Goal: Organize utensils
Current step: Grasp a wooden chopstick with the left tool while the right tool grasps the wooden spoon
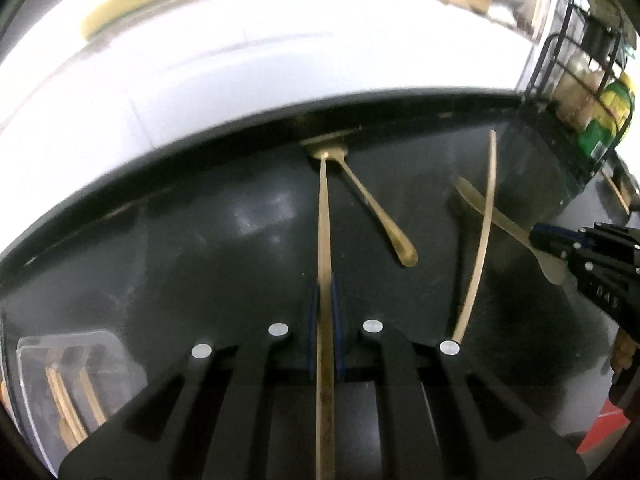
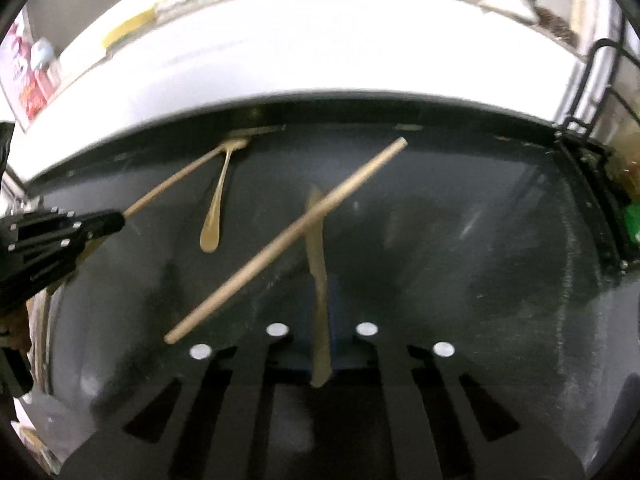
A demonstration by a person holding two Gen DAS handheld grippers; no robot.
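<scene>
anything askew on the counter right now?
Yes: a loose chopstick lies diagonally across the knife that the right hand-held gripper holds, so they cross. A spoon lies loose near the back edge.

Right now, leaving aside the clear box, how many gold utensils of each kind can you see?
Chopsticks: 2
Spoon: 1
Flat utensil, kind unclear: 1
Total: 4

Clear counter (image 2: 460, 240) right of crossed chopstick (image 2: 288, 236)
</scene>
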